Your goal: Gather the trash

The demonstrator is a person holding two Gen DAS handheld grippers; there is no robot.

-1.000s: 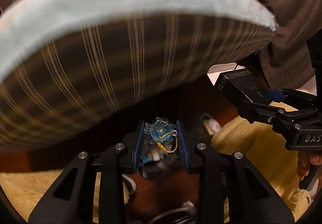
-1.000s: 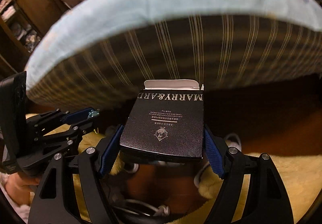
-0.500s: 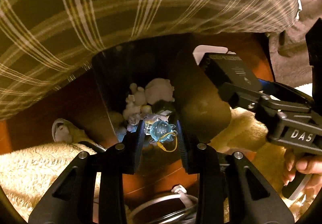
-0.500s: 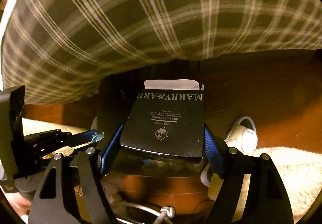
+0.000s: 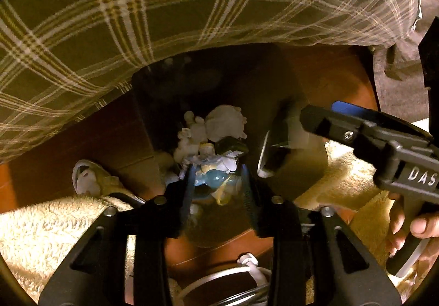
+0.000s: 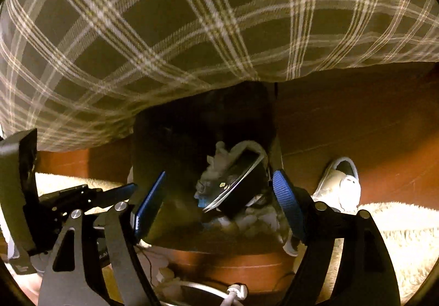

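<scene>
While both loads are being dropped into the dark bin (image 6: 153, 157) beside the bed, the left hand-held gripper (image 5: 218, 182) has just been opening, and the blue trinket (image 5: 215, 178) is seen loose between its jaws. The right hand-held gripper (image 6: 219, 196) is spread wide; the black box (image 6: 241, 182) lies tilted on the tissues inside. Withdrawal is judged next. Much of the bin's floor is lost in shadow.
</scene>
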